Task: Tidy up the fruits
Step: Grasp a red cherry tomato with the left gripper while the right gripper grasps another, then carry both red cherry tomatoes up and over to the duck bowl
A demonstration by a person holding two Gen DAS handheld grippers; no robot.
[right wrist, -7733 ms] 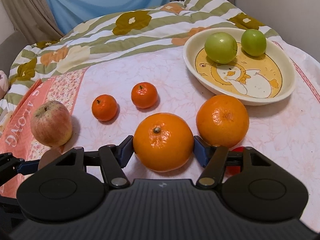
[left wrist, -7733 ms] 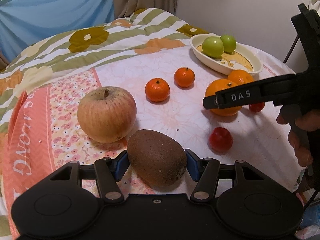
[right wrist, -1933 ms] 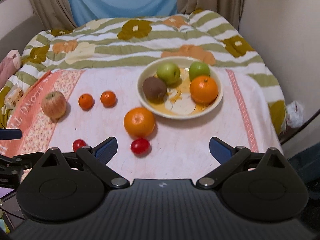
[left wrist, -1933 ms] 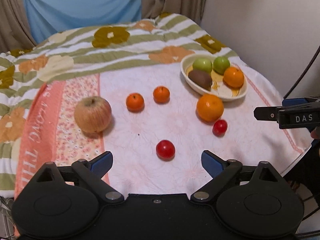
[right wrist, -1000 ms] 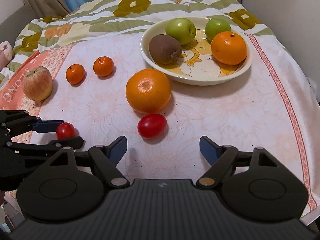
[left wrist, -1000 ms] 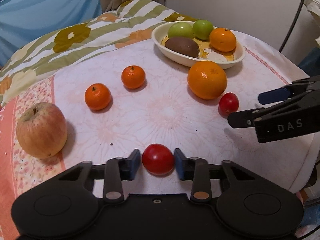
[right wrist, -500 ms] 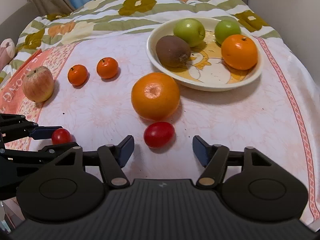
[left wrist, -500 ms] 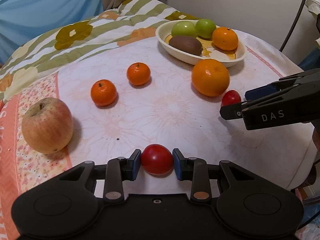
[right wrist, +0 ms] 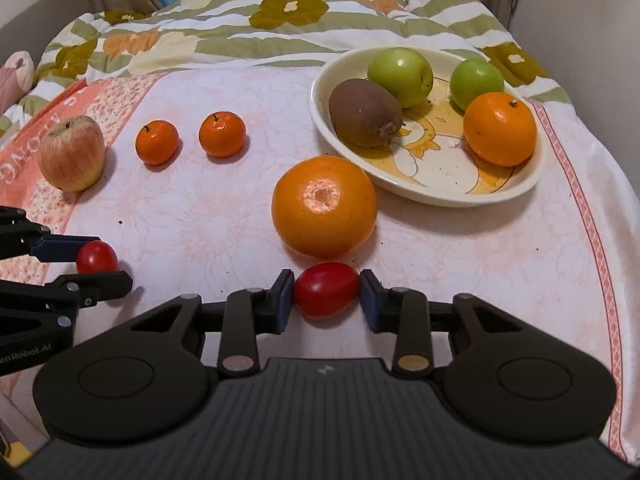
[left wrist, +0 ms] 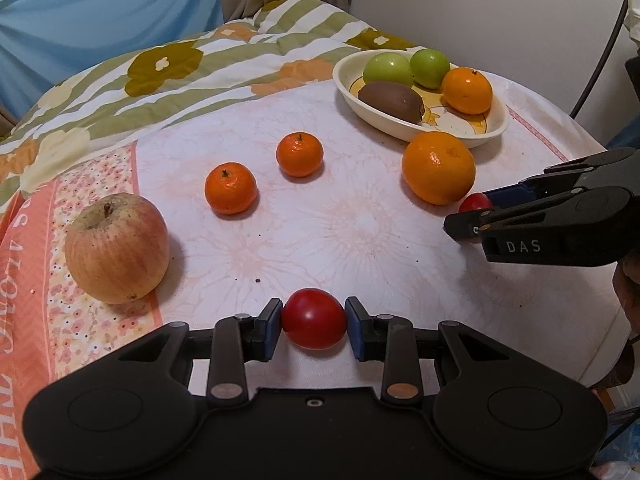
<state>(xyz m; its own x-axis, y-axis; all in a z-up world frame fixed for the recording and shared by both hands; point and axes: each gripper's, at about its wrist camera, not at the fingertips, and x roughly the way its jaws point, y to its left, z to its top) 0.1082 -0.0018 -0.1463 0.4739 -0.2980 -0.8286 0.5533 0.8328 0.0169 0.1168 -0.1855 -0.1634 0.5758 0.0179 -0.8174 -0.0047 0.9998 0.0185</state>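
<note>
My left gripper point(left wrist: 314, 322) is shut on a round red tomato point(left wrist: 314, 316) that rests on the pink cloth. My right gripper point(right wrist: 327, 298) is shut on an oval red tomato point(right wrist: 326, 290), just in front of a large orange point(right wrist: 324, 206). Each wrist view shows the other gripper at its edge with its tomato between the fingers. A cream bowl point(right wrist: 420, 196) at the back right holds two green apples, a kiwi and an orange.
Two mandarins point(right wrist: 157, 142) point(right wrist: 222, 135) and a red-yellow apple point(right wrist: 72, 154) lie on the cloth to the left. The round table's edge drops off close behind both grippers. A flowered quilt covers the far side, and a person's hand point(left wrist: 626, 280) holds the right gripper.
The right gripper came forward around the oval tomato and its jaws closed onto it. The left gripper kept its hold on the round tomato and stayed put.
</note>
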